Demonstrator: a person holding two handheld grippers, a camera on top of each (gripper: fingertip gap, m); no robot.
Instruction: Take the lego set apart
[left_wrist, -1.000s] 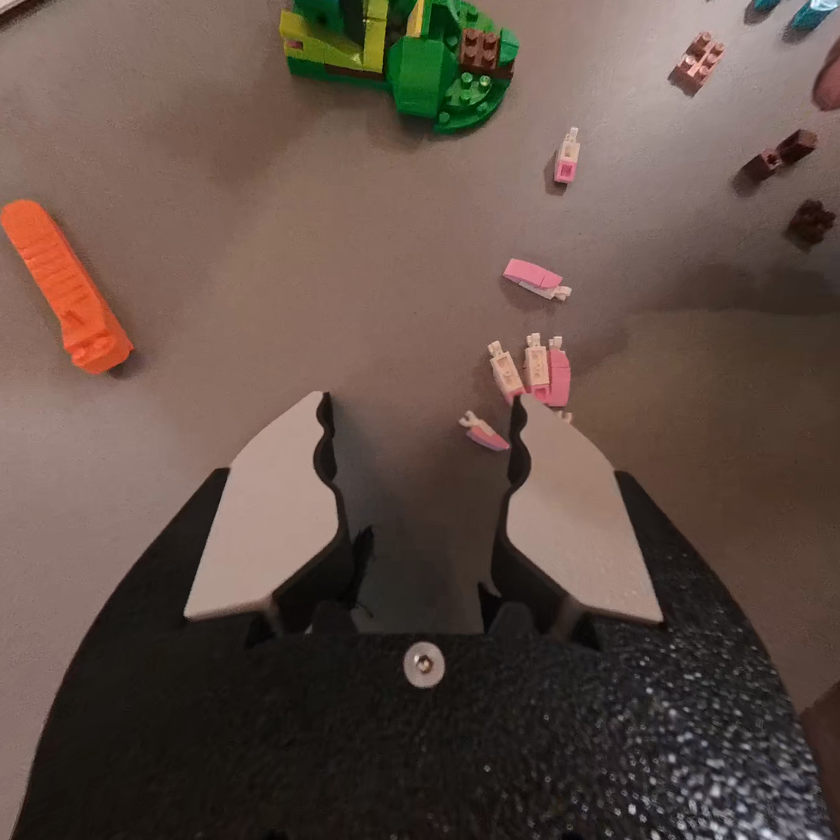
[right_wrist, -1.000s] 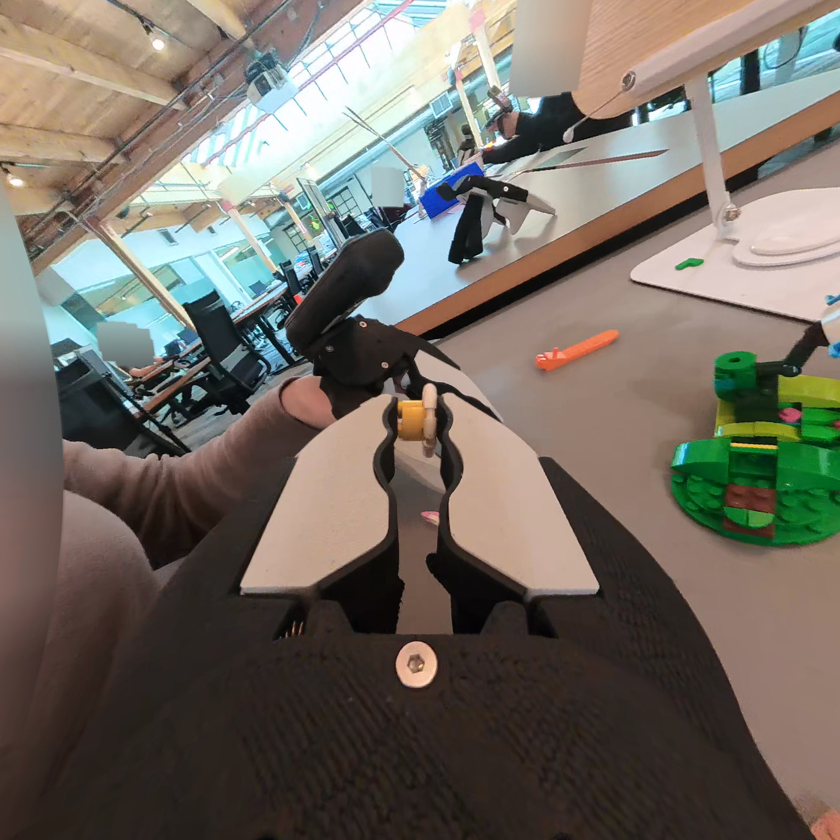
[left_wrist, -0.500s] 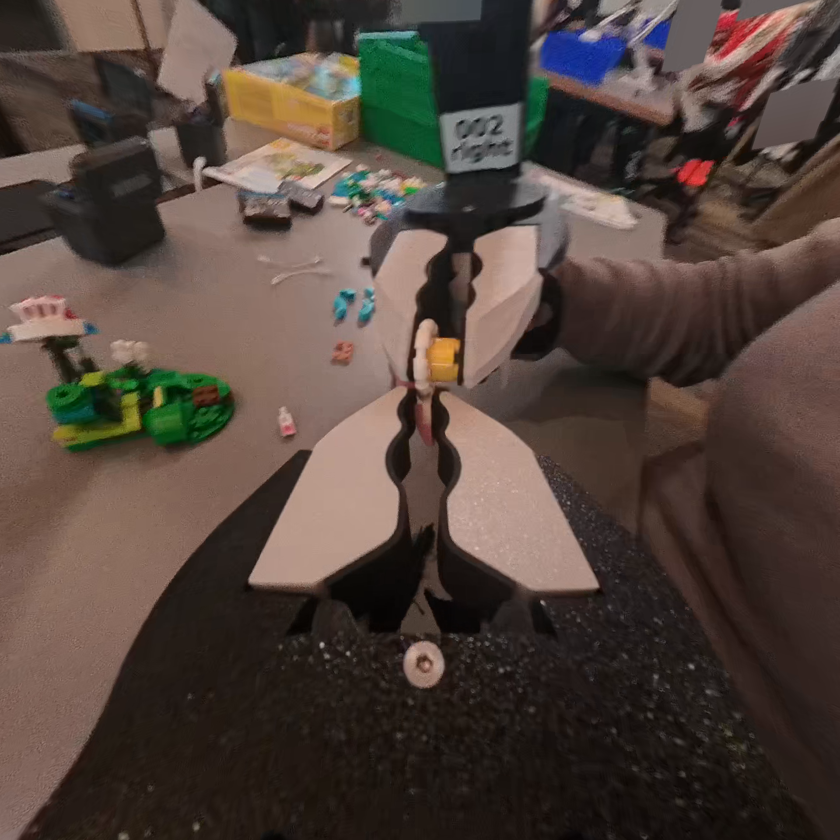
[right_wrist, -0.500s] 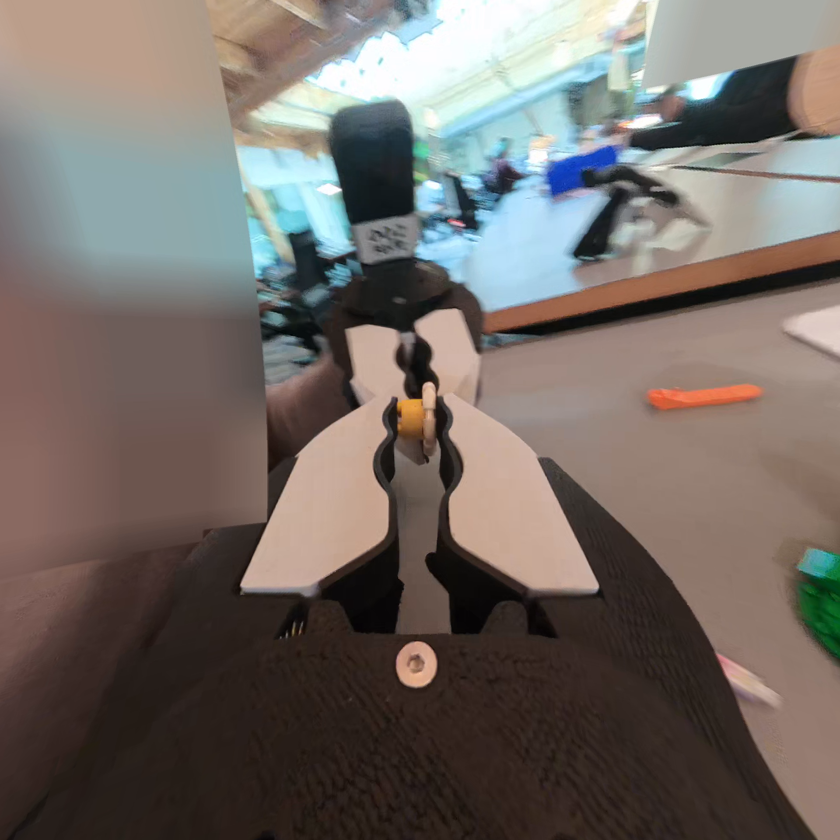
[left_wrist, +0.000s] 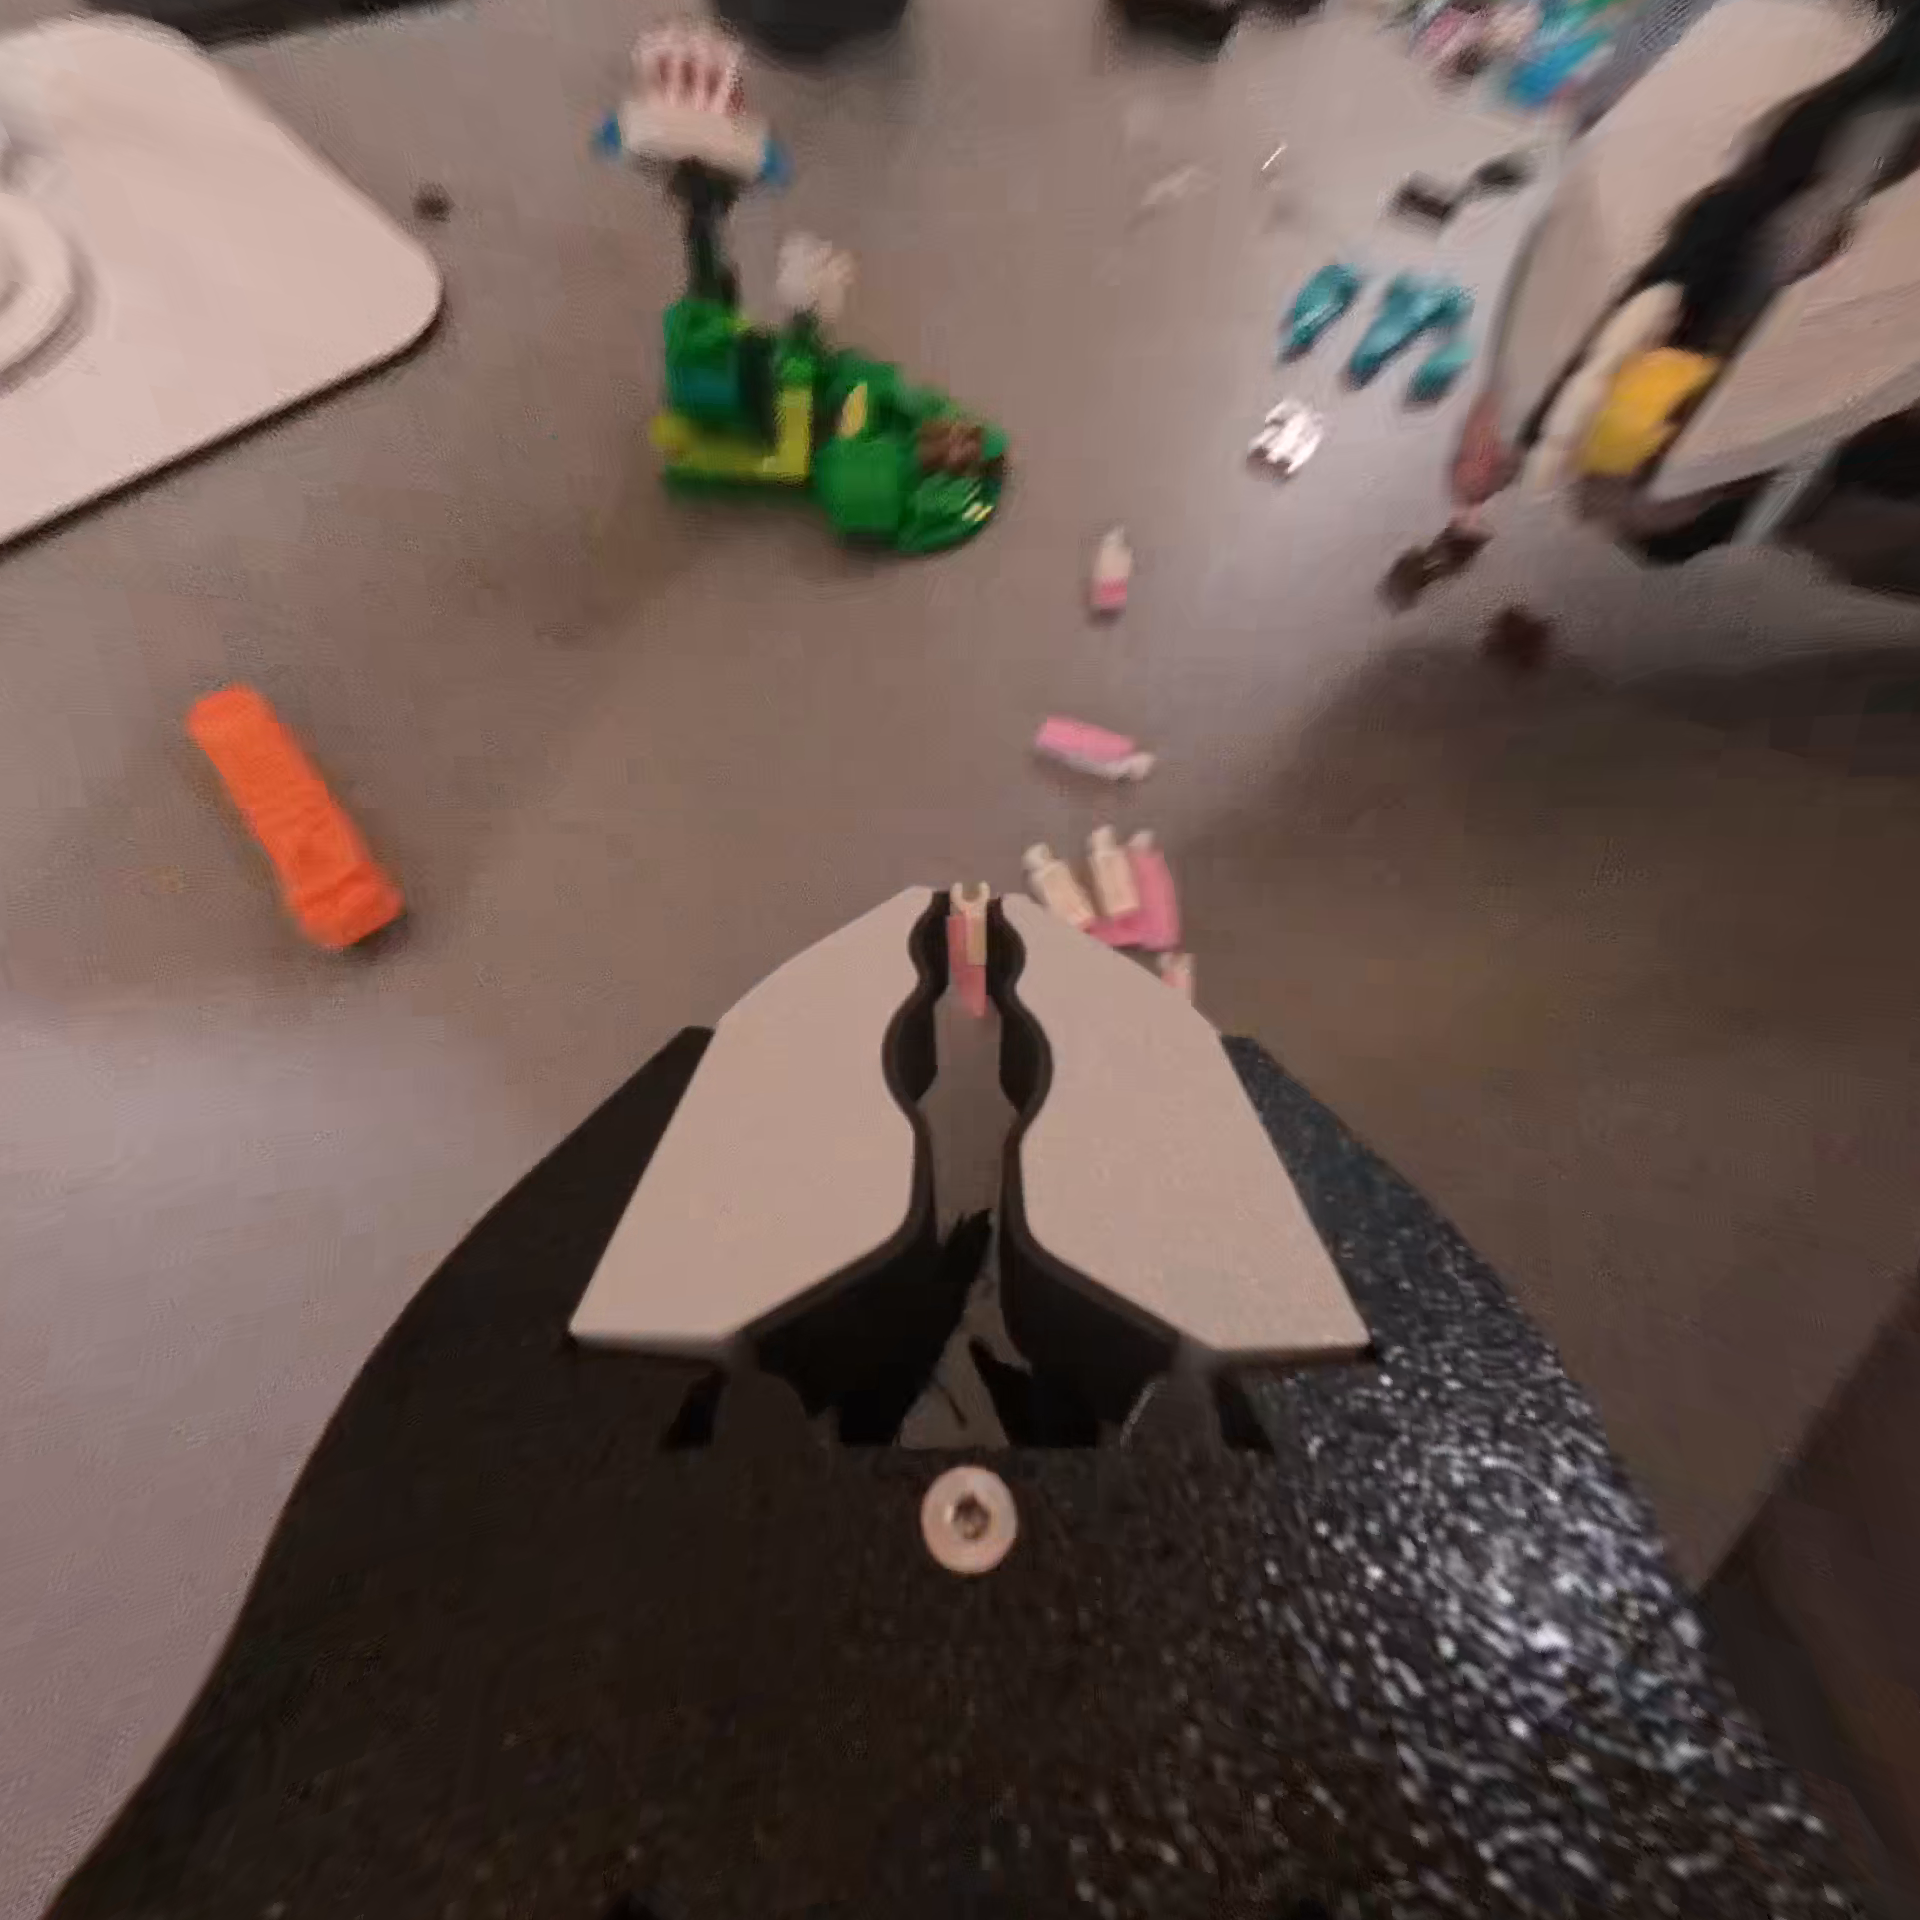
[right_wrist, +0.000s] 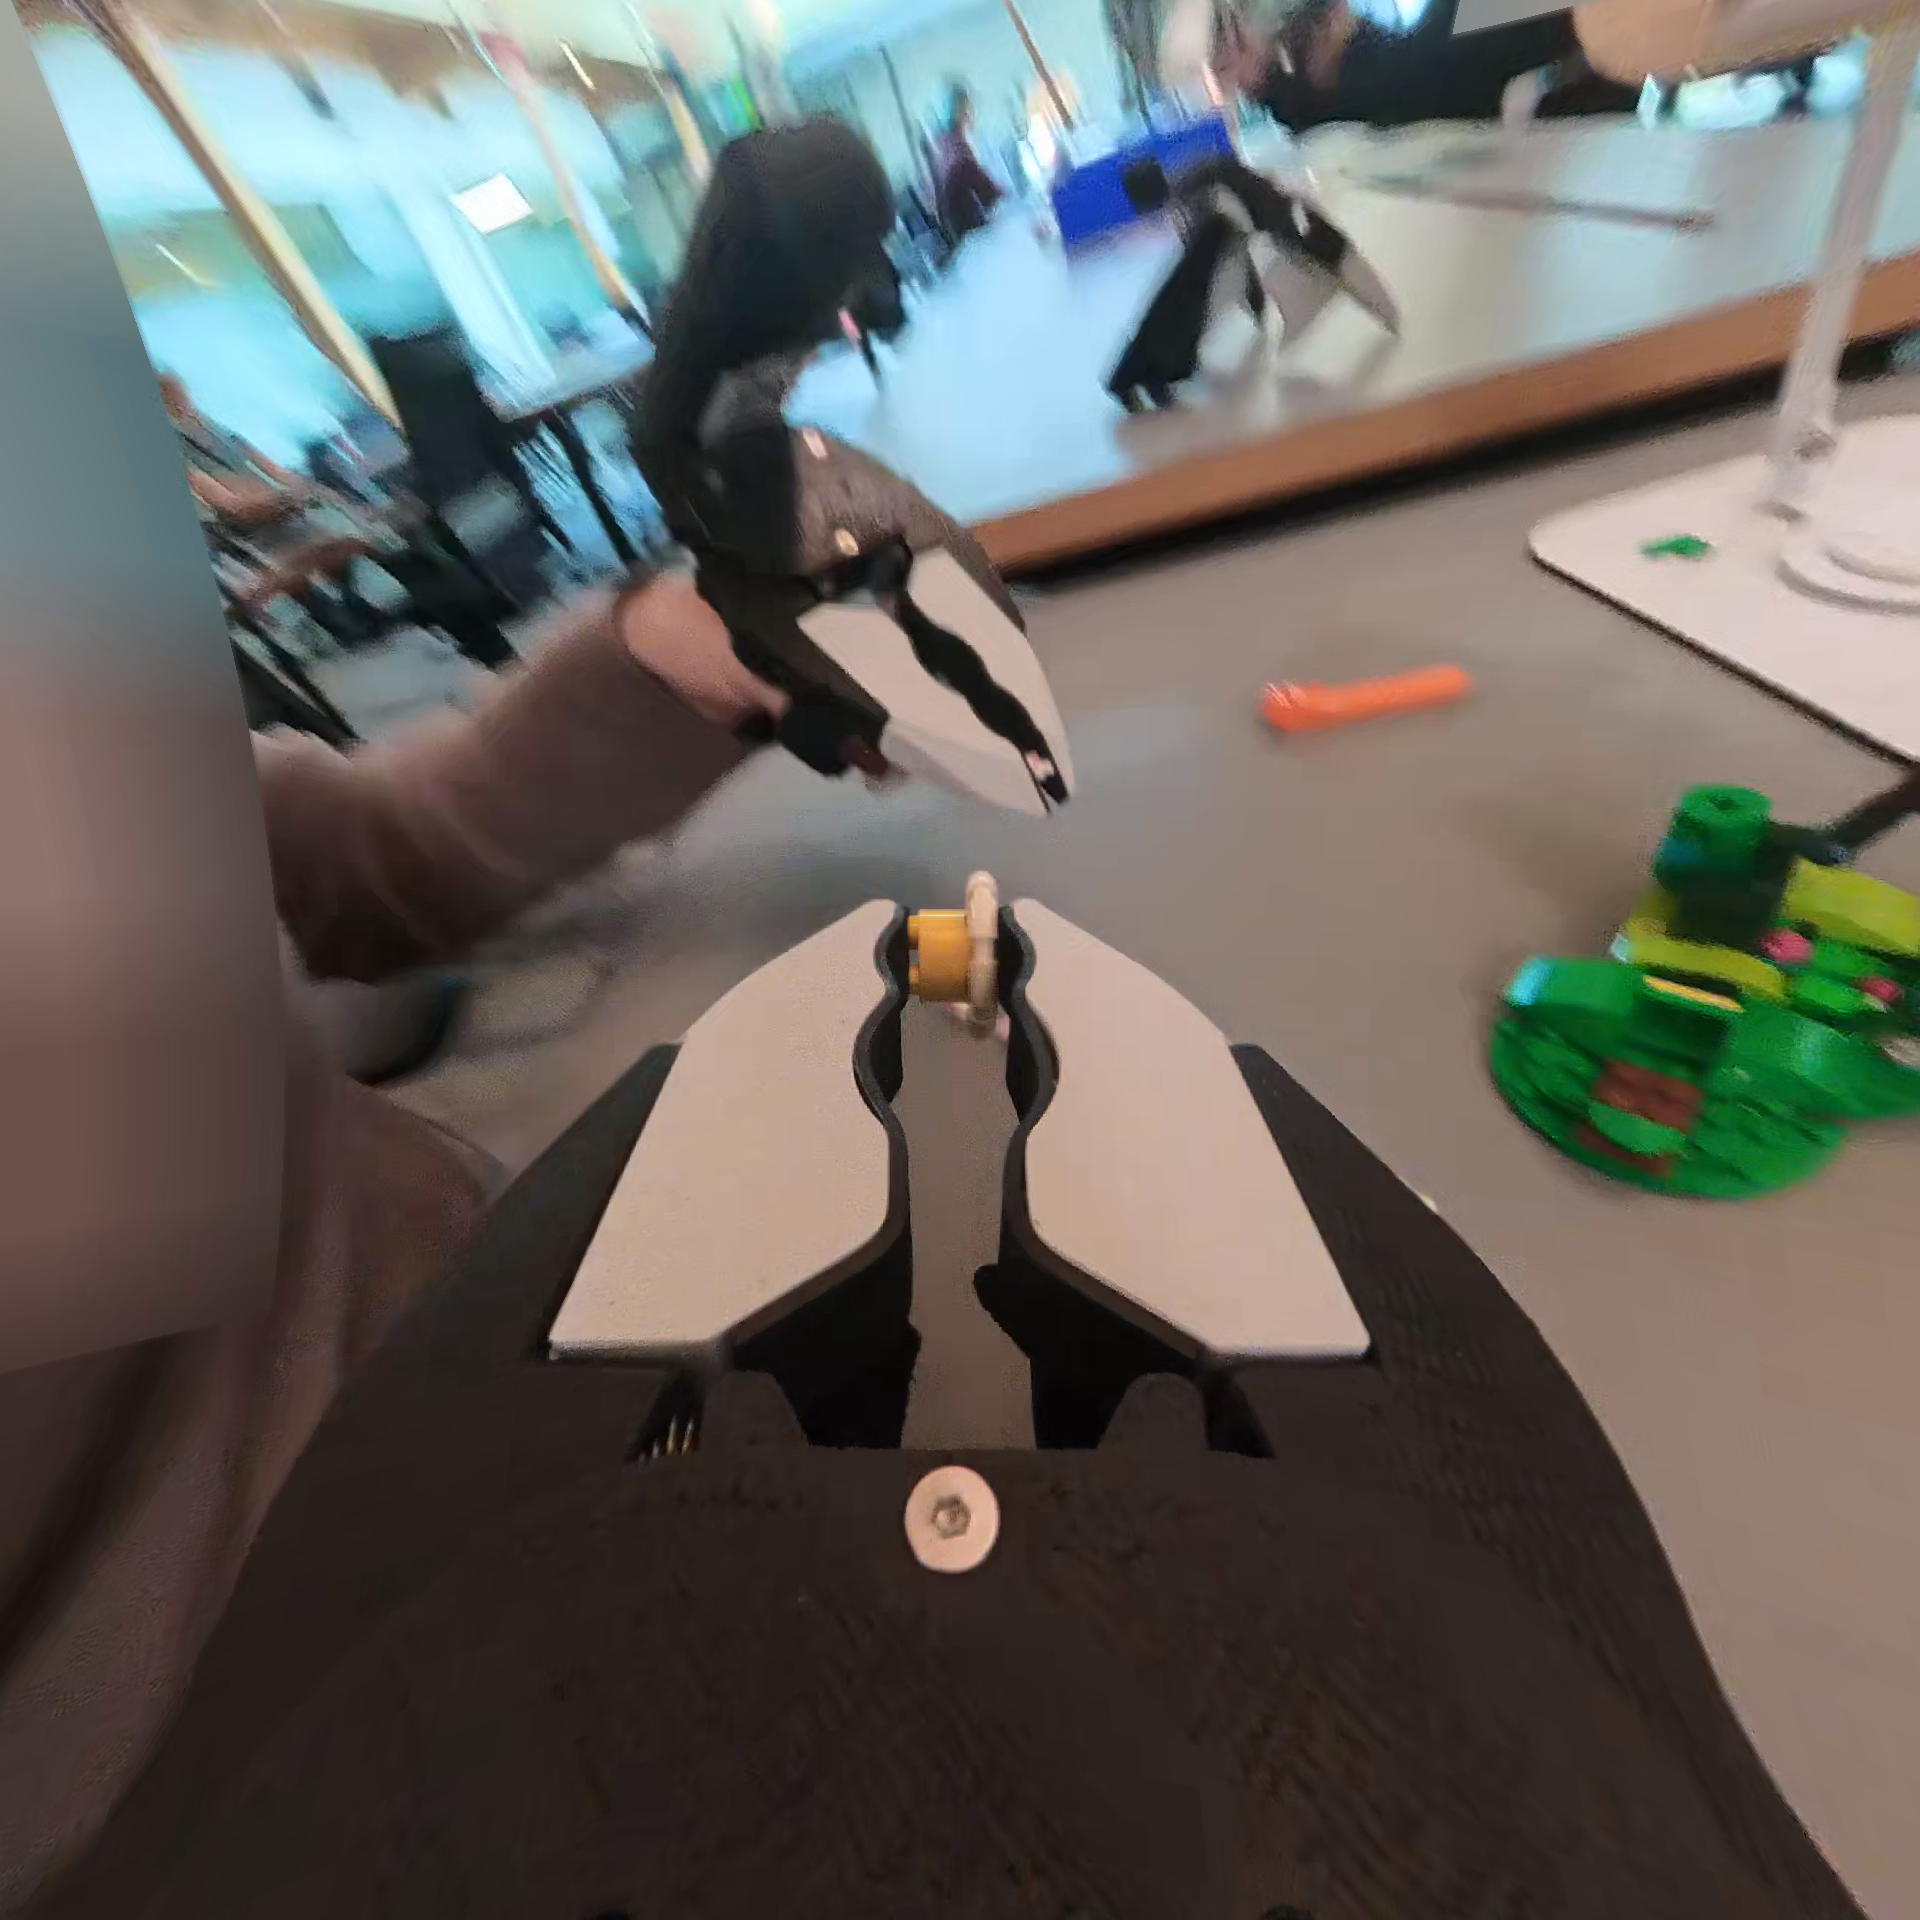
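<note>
My left gripper (left_wrist: 968, 914) is shut on a small pink and white petal piece (left_wrist: 968, 951) and is held above the grey table. My right gripper (right_wrist: 951, 920) is shut on a yellow round piece with a white ring (right_wrist: 948, 954); it also shows at the upper right of the left wrist view (left_wrist: 1621, 400). The left gripper shows in the right wrist view (right_wrist: 1044, 779), to the left and beyond my right one. The green lego set (left_wrist: 831, 426) stands farther out on the table, with a white flower on a dark stem (left_wrist: 691, 114); it also shows in the right wrist view (right_wrist: 1714, 1060).
Loose pink and white petals (left_wrist: 1112, 894) lie just past the left gripper, with more (left_wrist: 1091, 748) beyond. An orange brick separator (left_wrist: 291, 816) lies to the left. Teal pieces (left_wrist: 1392, 322) and brown bricks (left_wrist: 1434, 561) lie at the right. A white stand base (left_wrist: 187, 312) sits at the far left. My hands' fingertips stand some 11 cm from each other. The green lego set (left_wrist: 831, 426) is about 15 cm from both grippers' fingertips. It is also in sight in the right wrist view (right_wrist: 1688, 1000).
The left gripper closed on a pink petal held at the right gripper's piece, pulled it off, and swung back down over the table. The right gripper still holds the yellow and white piece.
</note>
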